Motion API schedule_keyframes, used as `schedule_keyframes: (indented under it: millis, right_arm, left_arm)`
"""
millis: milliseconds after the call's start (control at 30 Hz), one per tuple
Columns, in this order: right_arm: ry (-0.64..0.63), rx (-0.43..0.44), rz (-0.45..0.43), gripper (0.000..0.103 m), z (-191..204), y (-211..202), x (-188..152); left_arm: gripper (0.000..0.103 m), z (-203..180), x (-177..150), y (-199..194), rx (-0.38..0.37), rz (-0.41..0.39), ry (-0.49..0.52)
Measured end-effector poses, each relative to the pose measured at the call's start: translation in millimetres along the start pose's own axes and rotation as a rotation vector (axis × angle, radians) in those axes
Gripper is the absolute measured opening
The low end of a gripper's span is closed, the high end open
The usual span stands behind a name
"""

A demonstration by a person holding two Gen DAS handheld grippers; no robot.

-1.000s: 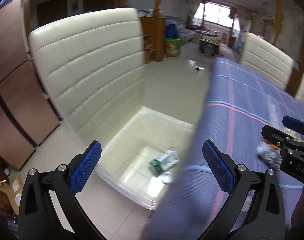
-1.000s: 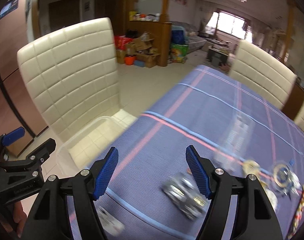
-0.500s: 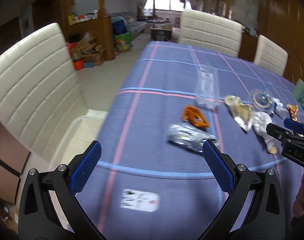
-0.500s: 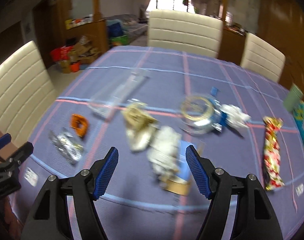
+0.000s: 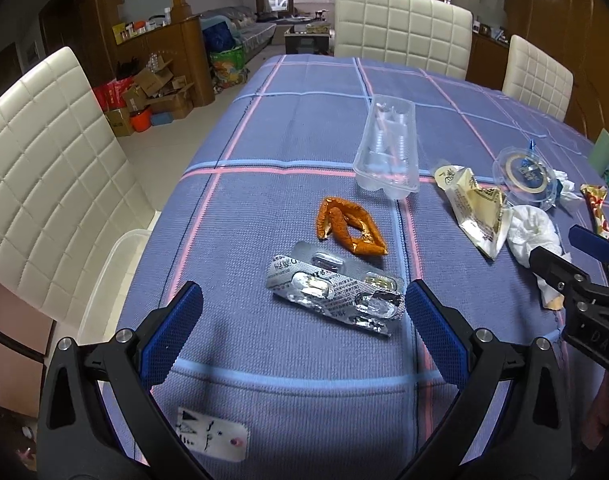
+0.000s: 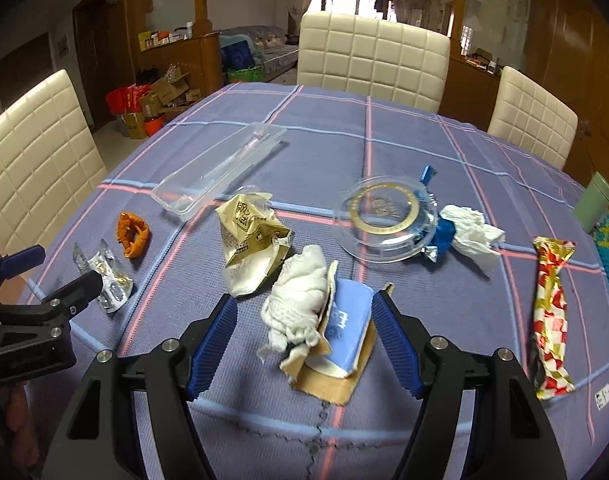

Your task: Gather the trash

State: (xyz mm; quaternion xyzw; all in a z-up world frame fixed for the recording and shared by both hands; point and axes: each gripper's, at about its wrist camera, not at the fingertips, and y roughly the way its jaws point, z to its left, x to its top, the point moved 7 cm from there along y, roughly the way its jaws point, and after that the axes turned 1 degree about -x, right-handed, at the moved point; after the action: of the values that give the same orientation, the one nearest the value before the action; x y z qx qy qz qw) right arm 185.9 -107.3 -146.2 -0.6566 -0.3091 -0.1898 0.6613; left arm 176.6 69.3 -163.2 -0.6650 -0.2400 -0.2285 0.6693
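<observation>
Our trash lies scattered on the checked tablecloth [image 6: 404, 128]. We hold the right gripper [image 6: 304, 344] wide over the crumpled tissue [image 6: 300, 300], the left gripper [image 5: 304, 340] wide before the foil blister pack [image 5: 336, 288], each lined up to pinch.

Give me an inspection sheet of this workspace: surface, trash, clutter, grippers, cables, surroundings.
Surface: table under a blue plaid cloth.
Job's things: foil blister packs, orange peel, clear plastic tray, gold wrapper, crumpled tissue on a blue-and-white carton, clear round lid, red-and-gold candy wrapper.
Clutter: white label near the table edge.
Grippers: left gripper and right gripper, jaws open, holding nothing.
Cables: nothing seen.
Surroundings: cream chairs, cardboard boxes on the floor.
</observation>
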Motion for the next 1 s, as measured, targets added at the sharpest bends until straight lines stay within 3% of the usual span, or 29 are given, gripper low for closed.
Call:
schedule_keyframes:
  millis: [33, 100, 200, 233, 300, 333, 367, 467, 600, 833, 1000]
  right_arm:
    - [0.000, 0.006, 0.006, 0.052, 0, 3, 0]
    - [0.009, 0.024, 0.019, 0.032, 0, 7, -1]
    - [0.020, 0.038, 0.006, 0.024, -3, 4, -1]
    - [0.022, 0.045, -0.005, 0.024, -3, 0, 0]
    - [0.022, 0.045, -0.021, 0.023, -3, -7, 2]
    - [0.025, 0.048, -0.030, 0.023, -4, -10, 4]
    - [0.034, 0.048, -0.043, 0.023, -5, -15, 5]
    - [0.068, 0.070, -0.069, 0.023, -10, -29, 12]
    - [0.099, 0.044, -0.114, 0.023, -22, -46, 21]
    - [0.091, 0.024, -0.120, 0.023, -19, -57, 20]
    - [0.119, 0.078, -0.129, 0.024, -19, -69, 19]
  left_arm:
    - [0.100, 0, 0, 1, 0.001, -0.001, 0.001]
    - [0.100, -1, 0, 3, 0.007, -0.005, 0.008]
    - [0.094, -1, 0, 4, 0.001, -0.017, 0.014]
    - [0.089, -2, 1, 3, -0.008, -0.023, 0.015]
    - [0.059, -5, 0, 0, -0.033, -0.025, 0.017]
    - [0.051, -6, 0, -1, -0.048, -0.025, 0.019]
    - [0.031, -8, 0, -4, -0.068, -0.029, 0.023]
    - [0.019, -12, 3, -13, -0.061, -0.061, 0.050]
    - [0.012, -12, 3, -25, -0.066, -0.088, 0.048]
    - [0.011, -6, 3, -48, -0.079, -0.136, 0.031]
    - [0.011, -5, 1, -57, -0.081, -0.148, 0.039]
